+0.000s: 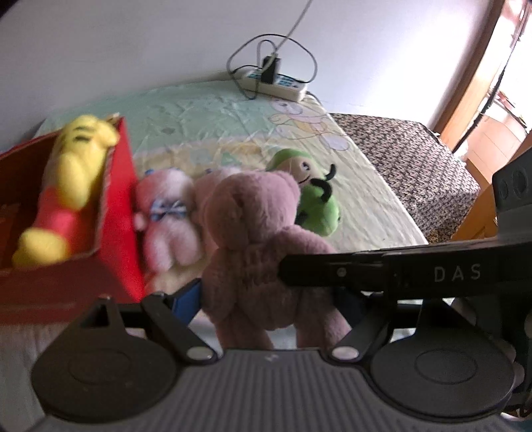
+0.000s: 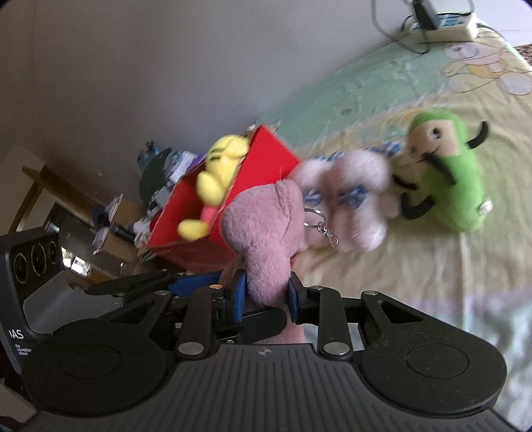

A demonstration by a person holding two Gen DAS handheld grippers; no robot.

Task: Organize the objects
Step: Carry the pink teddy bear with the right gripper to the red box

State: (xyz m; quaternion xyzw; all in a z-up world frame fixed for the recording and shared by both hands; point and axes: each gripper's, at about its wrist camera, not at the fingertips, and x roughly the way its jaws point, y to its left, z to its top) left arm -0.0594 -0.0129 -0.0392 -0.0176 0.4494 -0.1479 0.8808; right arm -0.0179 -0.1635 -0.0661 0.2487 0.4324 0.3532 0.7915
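Note:
A mauve plush bear (image 1: 256, 246) hangs upright above the bed; it also shows in the right wrist view (image 2: 266, 232). My right gripper (image 2: 266, 295) is shut on it with blue pads (image 2: 239, 292), its finger crossing the left wrist view (image 1: 365, 272). My left gripper (image 1: 266, 299) sits around the bear's lower body; its fingers are mostly hidden. A red box (image 1: 116, 206) (image 2: 262, 166) at the left holds a yellow plush (image 1: 76, 179) (image 2: 219, 166). A pale pink bear (image 1: 166, 212) (image 2: 349, 192) and a green plush (image 1: 312, 196) (image 2: 445, 172) lie on the bed.
A power strip (image 1: 276, 81) (image 2: 445, 28) with cables lies at the bed's far edge by the wall. A patterned blanket (image 1: 409, 166) covers the bed's right side. A cluttered wooden desk (image 2: 109, 212) stands beyond the red box.

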